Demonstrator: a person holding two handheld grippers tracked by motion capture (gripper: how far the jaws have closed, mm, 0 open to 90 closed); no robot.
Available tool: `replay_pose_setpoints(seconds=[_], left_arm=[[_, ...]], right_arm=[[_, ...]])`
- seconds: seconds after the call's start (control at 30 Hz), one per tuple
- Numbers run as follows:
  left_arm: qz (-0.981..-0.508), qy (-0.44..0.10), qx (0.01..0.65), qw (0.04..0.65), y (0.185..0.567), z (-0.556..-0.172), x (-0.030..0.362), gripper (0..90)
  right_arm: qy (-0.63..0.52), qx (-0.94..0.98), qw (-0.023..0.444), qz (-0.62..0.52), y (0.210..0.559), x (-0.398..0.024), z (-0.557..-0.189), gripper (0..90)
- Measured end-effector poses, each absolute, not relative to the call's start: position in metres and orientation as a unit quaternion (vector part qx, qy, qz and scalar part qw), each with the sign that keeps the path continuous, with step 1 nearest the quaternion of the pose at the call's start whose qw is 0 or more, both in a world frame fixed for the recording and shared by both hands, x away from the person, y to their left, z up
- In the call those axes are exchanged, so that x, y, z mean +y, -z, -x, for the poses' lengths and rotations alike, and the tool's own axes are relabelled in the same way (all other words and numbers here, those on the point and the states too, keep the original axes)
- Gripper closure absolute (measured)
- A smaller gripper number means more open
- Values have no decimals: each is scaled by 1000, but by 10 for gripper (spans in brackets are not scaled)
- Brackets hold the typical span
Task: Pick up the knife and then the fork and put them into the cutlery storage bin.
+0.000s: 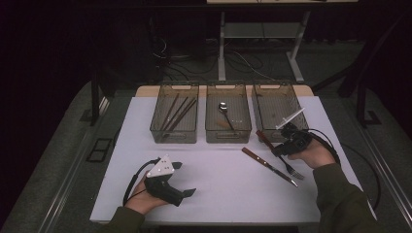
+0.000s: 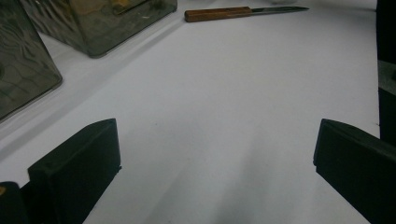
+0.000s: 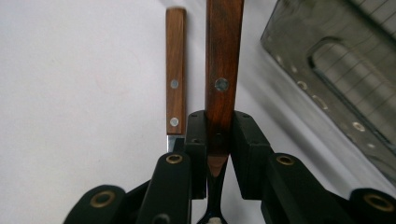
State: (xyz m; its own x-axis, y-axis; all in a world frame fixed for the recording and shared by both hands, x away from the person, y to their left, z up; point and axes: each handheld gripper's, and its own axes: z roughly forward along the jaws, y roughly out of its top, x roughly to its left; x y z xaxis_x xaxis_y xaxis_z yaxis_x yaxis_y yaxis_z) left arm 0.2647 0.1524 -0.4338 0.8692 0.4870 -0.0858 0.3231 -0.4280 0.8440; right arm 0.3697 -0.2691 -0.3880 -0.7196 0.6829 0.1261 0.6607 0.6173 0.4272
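**Fork in your jaws, ready for its bin**

Your right gripper (image 1: pixel 283 143) is pinching the wooden-handled metal fork (image 3: pixel 223 60). The jaws press on both sides of the brown handle, close to where the metal neck begins. In the high view the fork's prongs (image 1: pixel 296 173) point back toward you and the handle points at the bins. The fork looks lifted a little at the handle end, though I can't tell if the prongs are off the white table (image 1: pixel 218 179).

The wooden-handled knife (image 1: pixel 268 166) lies flat on the table, just beside the fork. It is not held.

Your left gripper (image 1: pixel 177 182) rests low on the near left of the table. Its jaws are spread wide with nothing between them.

Three see-through grey plastic bins stand in a row at the far side. The left bin (image 1: pixel 175 131) holds dark chopsticks (image 1: pixel 177 111). The middle bin (image 1: pixel 228 133) holds a metal spoon (image 1: pixel 224 112). The right bin (image 1: pixel 262 97) looks empty and sits right by your fork.

It seems you are sorting, and this is the carry step. Next, lift the fork clear, move it over the right bin, and keep it level so it doesn't catch the rim. Then let go gently.
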Motion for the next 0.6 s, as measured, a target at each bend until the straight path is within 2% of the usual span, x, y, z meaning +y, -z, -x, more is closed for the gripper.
replay_pose_setpoints(seconds=[0.6], left_arm=[[-839, -86, 243, 479, 433, -265, 154, 0]], right_arm=[[-391, 831, 91, -386, 371, -303, -353, 770]])
